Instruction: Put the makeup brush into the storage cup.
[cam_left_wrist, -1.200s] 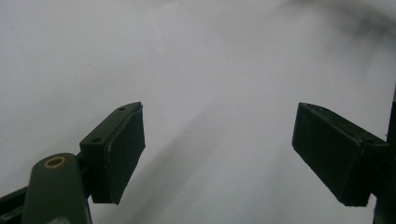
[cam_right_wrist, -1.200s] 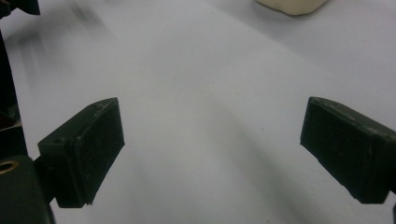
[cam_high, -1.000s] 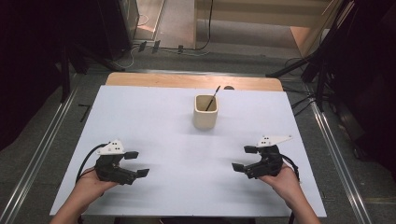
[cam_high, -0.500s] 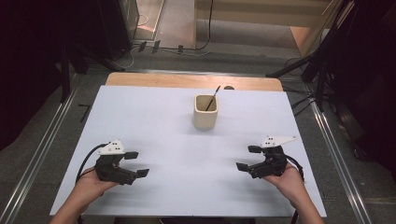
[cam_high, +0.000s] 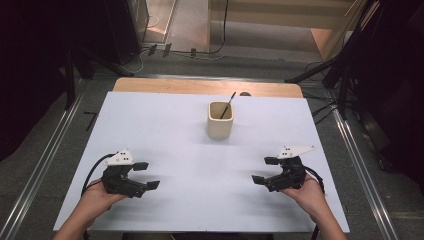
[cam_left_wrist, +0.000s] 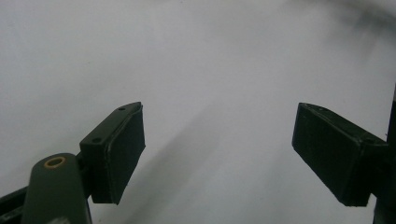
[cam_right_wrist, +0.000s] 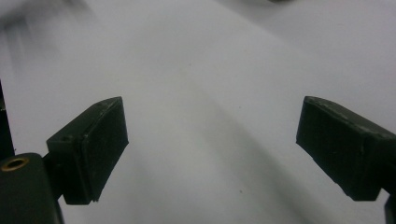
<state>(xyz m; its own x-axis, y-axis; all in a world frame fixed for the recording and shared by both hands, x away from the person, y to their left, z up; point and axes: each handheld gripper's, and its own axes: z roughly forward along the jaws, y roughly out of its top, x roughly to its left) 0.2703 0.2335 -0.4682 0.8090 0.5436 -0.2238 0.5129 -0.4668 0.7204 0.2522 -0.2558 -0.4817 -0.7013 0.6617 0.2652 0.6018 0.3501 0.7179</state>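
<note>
A cream square cup (cam_high: 220, 120) stands upright at the middle back of the white table (cam_high: 165, 130), with a thin dark stick (cam_high: 229, 104) leaning out of it. My left gripper (cam_high: 147, 175) rests low over the front left of the table, open, nothing between its jaws; its pads (cam_left_wrist: 122, 149) frame bare white surface. At the front right my right gripper (cam_high: 264, 170) is also open and empty, its pads (cam_right_wrist: 95, 147) wide apart over bare table. Both grippers point inward, well short of the cup.
A wooden strip (cam_high: 205, 87) runs along the table's far edge. Metal rails (cam_high: 360, 165) flank the table on both sides. Dark stands and cables (cam_high: 345, 70) crowd the floor beyond the back right corner.
The right gripper has slid slightly right and toward the front edge. The left gripper and the cup have stayed put.
</note>
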